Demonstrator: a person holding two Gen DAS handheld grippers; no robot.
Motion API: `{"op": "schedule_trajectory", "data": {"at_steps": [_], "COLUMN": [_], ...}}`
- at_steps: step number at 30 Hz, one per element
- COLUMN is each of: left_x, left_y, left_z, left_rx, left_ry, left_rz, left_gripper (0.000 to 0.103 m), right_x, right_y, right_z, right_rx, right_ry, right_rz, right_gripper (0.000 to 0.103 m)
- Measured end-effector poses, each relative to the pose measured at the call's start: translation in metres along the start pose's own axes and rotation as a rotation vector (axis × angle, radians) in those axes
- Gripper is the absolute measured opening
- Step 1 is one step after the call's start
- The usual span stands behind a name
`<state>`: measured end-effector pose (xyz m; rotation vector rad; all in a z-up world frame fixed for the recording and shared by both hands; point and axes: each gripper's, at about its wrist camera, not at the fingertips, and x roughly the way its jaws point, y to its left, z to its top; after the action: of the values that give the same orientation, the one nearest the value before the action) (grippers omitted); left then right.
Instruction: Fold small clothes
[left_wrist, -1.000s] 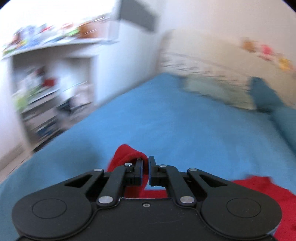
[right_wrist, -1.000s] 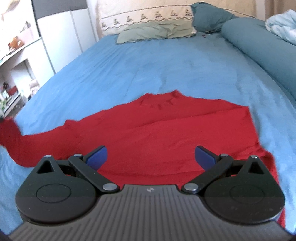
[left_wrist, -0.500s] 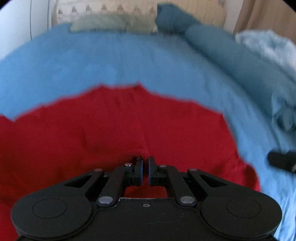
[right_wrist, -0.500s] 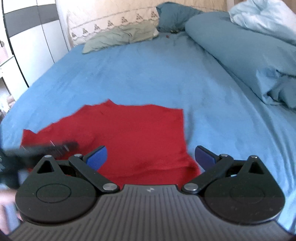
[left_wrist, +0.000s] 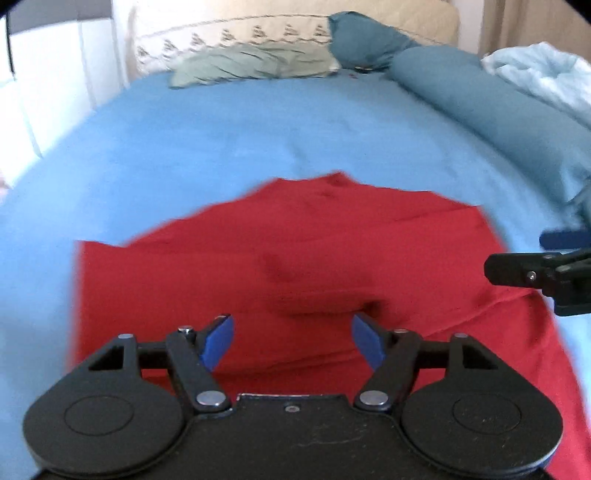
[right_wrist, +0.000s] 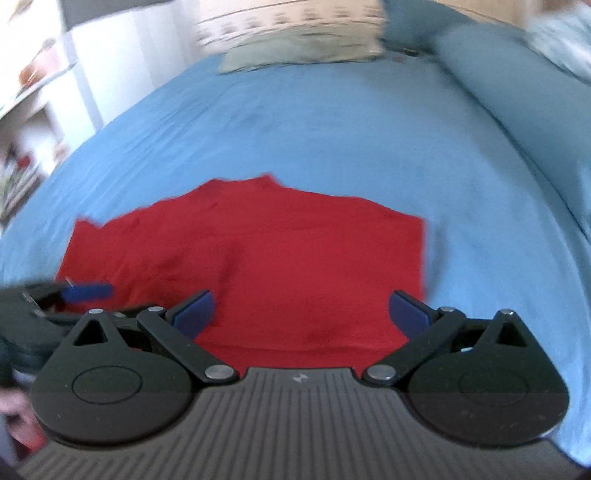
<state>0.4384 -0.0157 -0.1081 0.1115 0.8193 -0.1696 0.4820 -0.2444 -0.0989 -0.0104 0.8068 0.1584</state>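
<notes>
1. The red garment (left_wrist: 314, 258) lies spread on the blue bed sheet (left_wrist: 221, 140), in the near half of the bed, with a low crease across its middle.
2. The left tool (left_wrist: 291, 341) hangs over the garment's near part; its jaws have just been opening and now stand wide, with only flat cloth beneath the blue pads (left_wrist: 218, 343) and nothing pinched.
3. The right tool (right_wrist: 299, 314) is also spread wide over the garment's near edge and has hold of nothing.
4. In the left wrist view the right tool's fingers come in from the right edge, above the garment's right side.
5. In the right wrist view the left tool shows blurred at the left edge, over the garment's left part.
6. A grey-green pillow (left_wrist: 251, 64) lies at the head of the bed, and a rolled teal duvet (left_wrist: 480, 96) runs along the right side.
</notes>
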Motion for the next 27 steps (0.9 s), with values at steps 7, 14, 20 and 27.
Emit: {"op": "schedule_trajectory", "data": {"at_steps": [7, 14, 20, 27], "left_x": [0.010, 0.014, 0.013, 0.021], "left_y": [0.078, 0.107, 0.109, 0.115], "left_z": [-0.018, -0.033, -0.032, -0.037], "left_rx": [-0.032, -0.093, -0.123, -0.120], "left_ry": [0.040, 0.063, 0.068, 0.091], "left_rz": [0.106, 0.116, 0.096, 0.109], "left_gripper": [0.077, 0.077, 0.077, 0.077], "right_x": [0.063, 0.104, 0.067, 0.067], "right_y": [0.093, 0.124, 0.064, 0.003], "right_z": [-0.003, -0.011, 0.009, -0.029], "right_rx": [-0.380, -0.550, -0.145, 0.194], "right_ry": [0.014, 0.064, 0.005, 0.072], "right_rz": [0.026, -0.002, -0.084, -0.013], "right_gripper": [0.097, 0.032, 0.028, 0.076]}}
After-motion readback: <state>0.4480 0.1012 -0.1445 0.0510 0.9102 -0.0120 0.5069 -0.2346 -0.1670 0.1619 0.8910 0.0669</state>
